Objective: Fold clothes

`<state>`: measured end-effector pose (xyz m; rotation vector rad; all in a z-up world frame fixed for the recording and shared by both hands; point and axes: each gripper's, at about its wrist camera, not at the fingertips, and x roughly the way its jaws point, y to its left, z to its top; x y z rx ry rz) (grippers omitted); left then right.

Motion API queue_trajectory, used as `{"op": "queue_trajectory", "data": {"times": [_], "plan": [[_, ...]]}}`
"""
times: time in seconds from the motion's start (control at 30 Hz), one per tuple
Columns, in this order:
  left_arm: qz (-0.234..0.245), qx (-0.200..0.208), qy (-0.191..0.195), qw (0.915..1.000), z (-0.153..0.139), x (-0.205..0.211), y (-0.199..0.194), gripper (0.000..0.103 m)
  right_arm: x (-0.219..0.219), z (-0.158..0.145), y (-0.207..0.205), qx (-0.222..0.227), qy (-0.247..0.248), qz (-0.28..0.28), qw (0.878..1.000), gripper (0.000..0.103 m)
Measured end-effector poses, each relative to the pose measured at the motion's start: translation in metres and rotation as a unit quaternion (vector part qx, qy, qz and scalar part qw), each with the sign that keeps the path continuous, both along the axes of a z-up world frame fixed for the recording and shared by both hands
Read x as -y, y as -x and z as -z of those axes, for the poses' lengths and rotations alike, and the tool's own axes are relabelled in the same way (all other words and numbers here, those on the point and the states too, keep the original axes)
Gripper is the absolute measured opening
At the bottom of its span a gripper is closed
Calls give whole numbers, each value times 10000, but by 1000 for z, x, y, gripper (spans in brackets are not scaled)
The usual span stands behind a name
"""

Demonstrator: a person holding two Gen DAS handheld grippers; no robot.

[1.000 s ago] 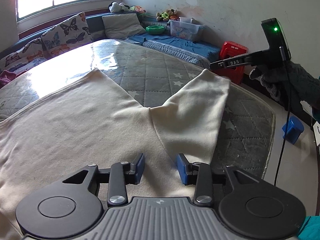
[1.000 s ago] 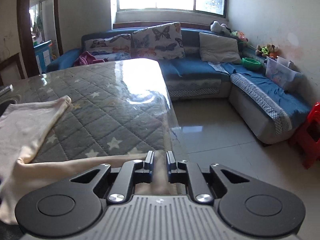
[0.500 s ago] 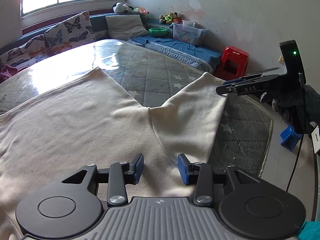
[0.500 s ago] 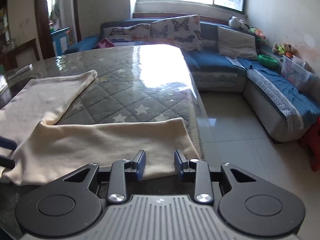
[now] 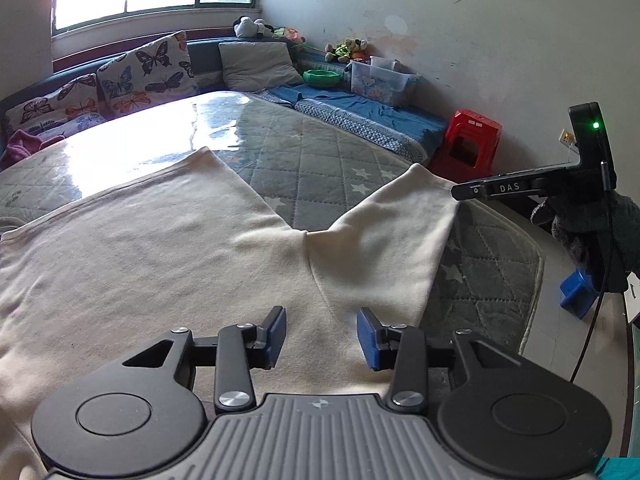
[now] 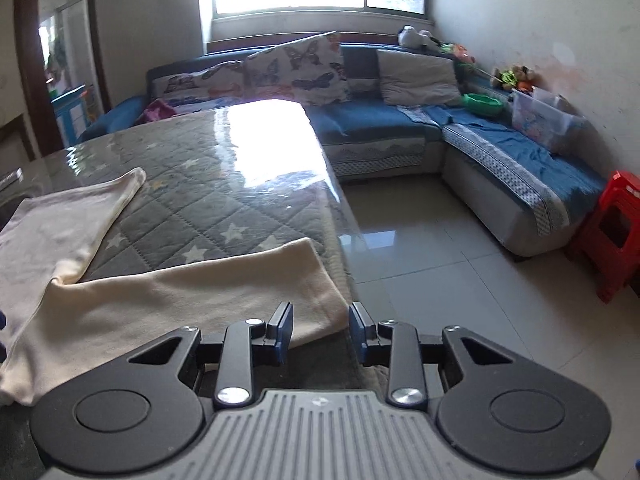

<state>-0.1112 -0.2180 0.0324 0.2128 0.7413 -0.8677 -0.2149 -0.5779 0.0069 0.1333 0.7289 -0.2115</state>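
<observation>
A cream long-sleeved garment [image 5: 160, 256] lies spread flat on the quilted grey table [image 5: 320, 160]. Its sleeve [image 5: 392, 232] runs out to the right table edge. My left gripper [image 5: 320, 332] is open and empty, just above the garment near the armpit. My right gripper [image 6: 319, 330] is open and empty, just above the sleeve's cuff end [image 6: 312, 280] at the table edge. The right gripper also shows in the left wrist view [image 5: 460, 192], beside the cuff. The garment's body [image 6: 60, 232] lies to the left in the right wrist view.
A blue corner sofa [image 6: 400, 132] with butterfly cushions [image 6: 296, 68] runs along the far walls. A red plastic stool [image 6: 616, 232] stands on the tiled floor at right. A clear storage box [image 5: 380, 80] and soft toys sit on the sofa. A small blue item [image 5: 576, 292] lies on the floor.
My right gripper has opened, let go of the sleeve cuff and drawn back; the sleeve now lies flat on the table. My left gripper stays open over the garment.
</observation>
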Motion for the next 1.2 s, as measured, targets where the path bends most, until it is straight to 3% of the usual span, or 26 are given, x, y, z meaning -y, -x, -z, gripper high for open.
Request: {"op": "queue_trajectory", "data": {"times": [0.43,0.47,0.5,0.53,0.8,1.0,1.2], "plan": [[81,61,-42,9999,-2,10,2,42,12,11,4,254,-604,340,9973,30],[69,61,-47,9999,-2,10,2,42,11,11,3,258,-577,346,9974,28],[57,61,-52,10000,-2,10,2,42,10,12,2,267,-503,375,9977,13],[50,62,-60,10000,-2,10,1,42,9,11,3,282,-479,375,9977,7],[95,67,-150,9998,5,15,2,42,6,-22,13,919,-311,270,9949,4],[162,100,-153,9997,7,16,4,46,8,-15,6,734,-332,303,9963,4],[-210,211,51,9995,-7,-11,-5,48,-1,-45,10,1008,-271,59,9945,4]]}}
